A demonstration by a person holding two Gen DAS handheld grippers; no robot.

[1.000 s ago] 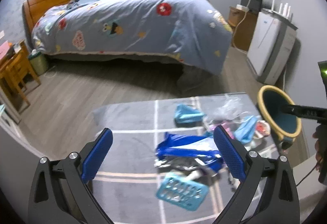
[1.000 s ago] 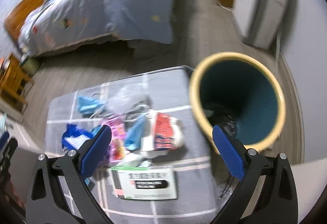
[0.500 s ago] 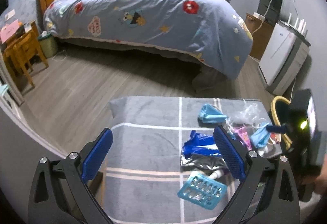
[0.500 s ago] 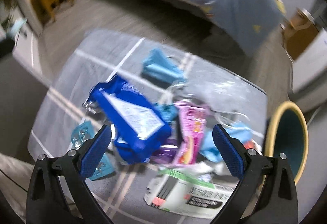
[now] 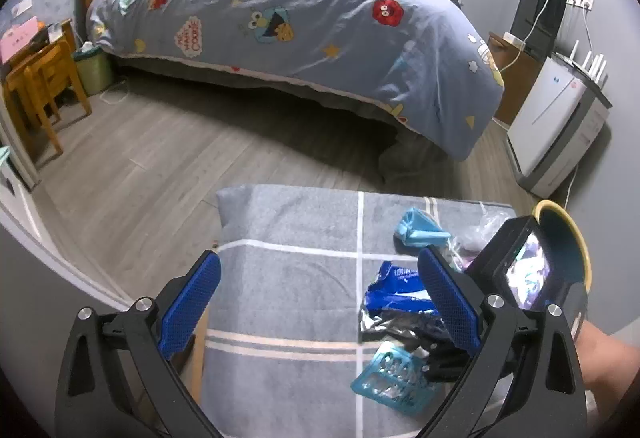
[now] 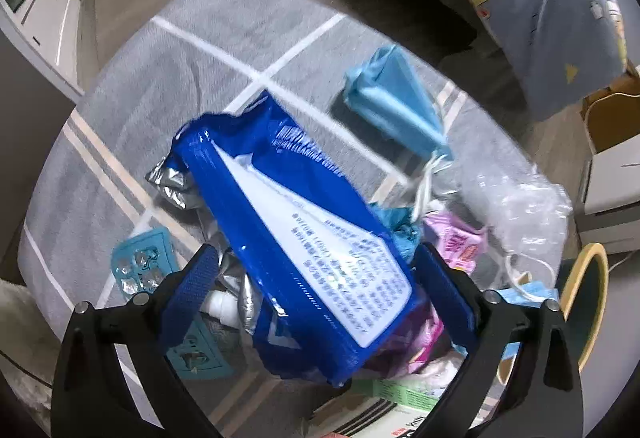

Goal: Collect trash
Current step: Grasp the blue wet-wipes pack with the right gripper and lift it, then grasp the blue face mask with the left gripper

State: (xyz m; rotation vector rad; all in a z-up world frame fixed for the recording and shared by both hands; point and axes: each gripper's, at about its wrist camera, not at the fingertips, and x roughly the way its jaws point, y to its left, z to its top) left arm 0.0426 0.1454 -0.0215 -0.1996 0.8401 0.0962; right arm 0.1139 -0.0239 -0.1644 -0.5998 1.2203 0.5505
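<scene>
While right claw [image 6: 316, 290] gapes wide, crumpled blue wrapper [image 6: 296, 238] between pads, seemingly ungripped, white label

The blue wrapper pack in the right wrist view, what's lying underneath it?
Under the blue wrapper pack: crumpled silver foil, a teal blister sheet and a pink packet. Whatever lies beneath its middle is covered.

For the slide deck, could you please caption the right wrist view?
Open right gripper poised around a blue wrapper amid trash on the grey blanket, bin at right.
</scene>
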